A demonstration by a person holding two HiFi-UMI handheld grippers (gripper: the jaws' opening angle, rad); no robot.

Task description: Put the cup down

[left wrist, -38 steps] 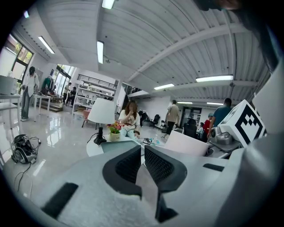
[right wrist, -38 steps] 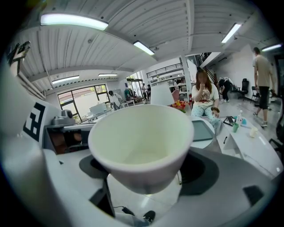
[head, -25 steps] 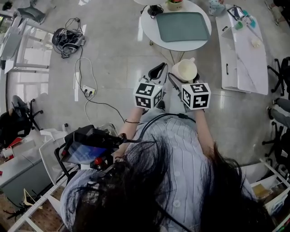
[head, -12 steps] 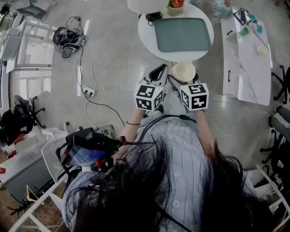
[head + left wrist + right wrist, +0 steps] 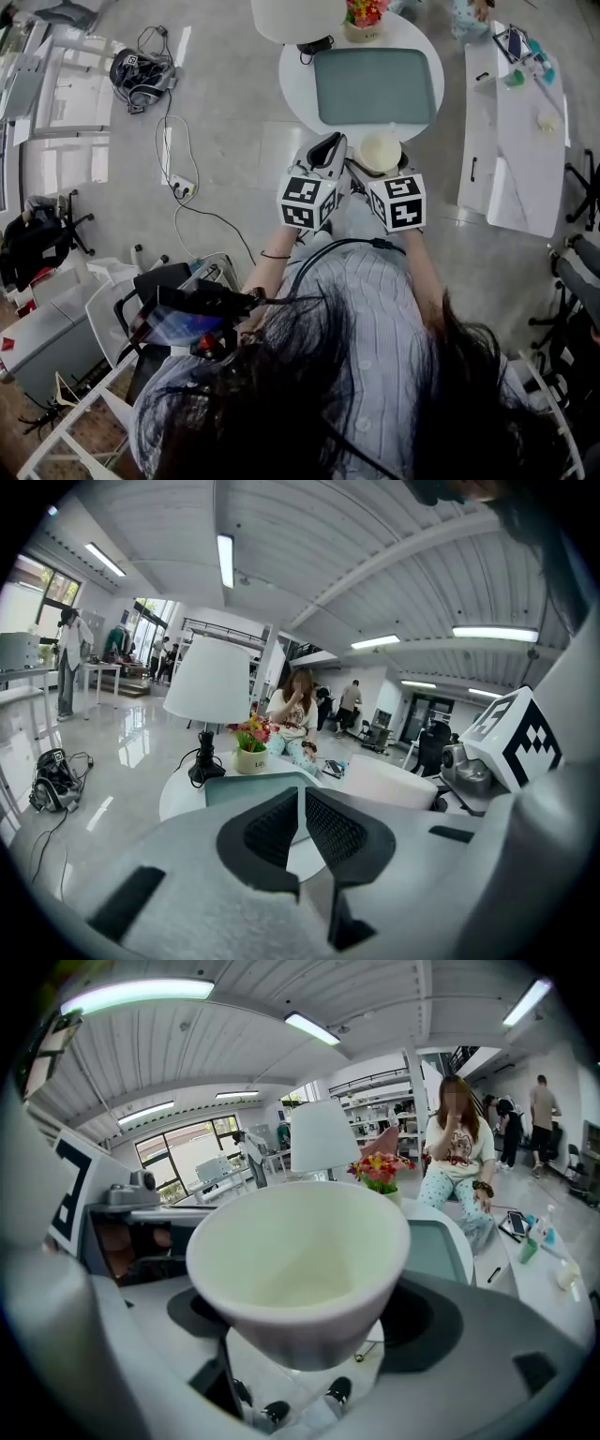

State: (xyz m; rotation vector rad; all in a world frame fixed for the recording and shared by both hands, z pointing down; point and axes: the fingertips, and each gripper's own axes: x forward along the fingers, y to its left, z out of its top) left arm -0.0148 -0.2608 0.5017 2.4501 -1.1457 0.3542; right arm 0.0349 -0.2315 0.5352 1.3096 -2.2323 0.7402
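Note:
A cream cup [image 5: 380, 150] sits upright between the jaws of my right gripper [image 5: 373, 172], which is shut on it. In the right gripper view the cup [image 5: 300, 1260] fills the centre and is empty inside. It hangs in the air at the near edge of the round white table [image 5: 295, 89], which carries a green tray [image 5: 377, 86]. My left gripper [image 5: 328, 152] is just left of the cup; its pads [image 5: 272, 832] are together with nothing between them.
A flower pot [image 5: 364, 17] and a lamp [image 5: 214, 682] stand at the back of the round table. A long white table [image 5: 520, 131] with small items stands to the right. Cables and a power strip [image 5: 178, 187] lie on the floor to the left. A person [image 5: 457, 1162] sits beyond the table.
Both grippers and the cup have come closer to the round table, so the cup is now at its near edge. The grip on the cup is unchanged.

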